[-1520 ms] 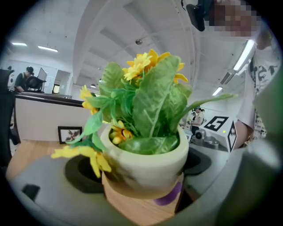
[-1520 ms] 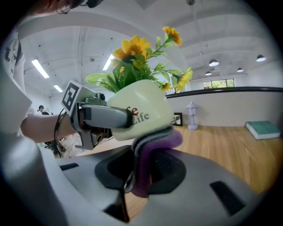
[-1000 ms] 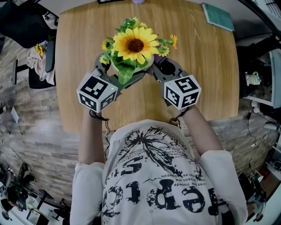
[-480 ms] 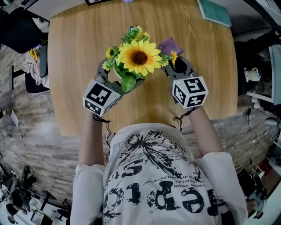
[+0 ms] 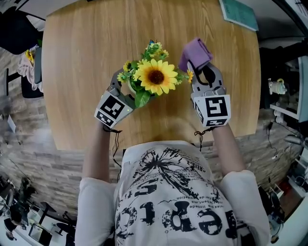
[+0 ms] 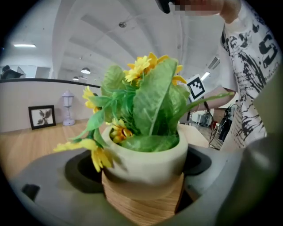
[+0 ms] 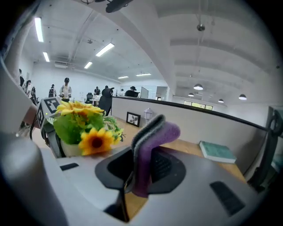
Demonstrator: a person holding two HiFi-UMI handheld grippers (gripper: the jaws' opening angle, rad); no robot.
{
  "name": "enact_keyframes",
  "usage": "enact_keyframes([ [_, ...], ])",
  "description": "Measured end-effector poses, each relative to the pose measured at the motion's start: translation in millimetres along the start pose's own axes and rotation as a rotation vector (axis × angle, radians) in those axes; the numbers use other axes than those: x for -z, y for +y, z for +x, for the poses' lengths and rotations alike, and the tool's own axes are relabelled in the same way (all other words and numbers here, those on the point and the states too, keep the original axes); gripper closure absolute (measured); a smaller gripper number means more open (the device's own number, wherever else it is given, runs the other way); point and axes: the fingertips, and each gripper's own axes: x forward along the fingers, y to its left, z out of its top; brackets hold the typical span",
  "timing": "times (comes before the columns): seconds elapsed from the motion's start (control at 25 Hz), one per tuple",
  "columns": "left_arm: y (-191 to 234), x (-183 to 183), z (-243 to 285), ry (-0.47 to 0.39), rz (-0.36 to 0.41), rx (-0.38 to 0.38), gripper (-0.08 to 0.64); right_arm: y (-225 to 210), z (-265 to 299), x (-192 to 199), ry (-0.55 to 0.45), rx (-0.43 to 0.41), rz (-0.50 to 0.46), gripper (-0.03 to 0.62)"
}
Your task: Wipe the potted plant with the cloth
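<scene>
The potted plant [image 5: 155, 77], a big sunflower with small yellow blooms and green leaves in a cream pot [image 6: 148, 161] on a wood-grain base, stands near the middle of the wooden table [image 5: 91, 43]. My left gripper [image 5: 124, 87] is shut on the pot, with a jaw pressed against each side [image 6: 146, 181]. To the plant's right, my right gripper [image 5: 204, 73] is shut on a folded purple cloth [image 5: 194, 52]. The cloth [image 7: 150, 148] sticks up from the jaws [image 7: 135, 176], apart from the flowers [image 7: 82, 126].
A teal book [image 5: 237, 14] lies at the table's far right corner [image 7: 216, 152]. A small framed picture [image 7: 132, 118] and a little white lamp [image 7: 148, 114] stand along the far edge. Chairs and clutter surround the table; a person's torso [image 5: 168, 192] is at the near edge.
The right gripper has drawn away from the plant, to the right and farther out, with the purple cloth now showing above it. The left gripper has stayed on the pot.
</scene>
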Motion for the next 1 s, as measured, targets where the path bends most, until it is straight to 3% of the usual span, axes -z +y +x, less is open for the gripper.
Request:
enact_keyframes([
  [0.52,-41,46,60,0.108,0.068,0.113,0.041,-37,-9,55,-0.011,-0.007,0.081,0.514],
  [0.8,-48,64,60,0.155,0.132,0.133,0.040,-29,-12,74,-0.007,-0.023,0.113,0.514],
  [1.0,-46,66,62,0.184,0.132,0.118,0.038,-26,-12,72,-0.001,-0.024,0.109,0.514],
])
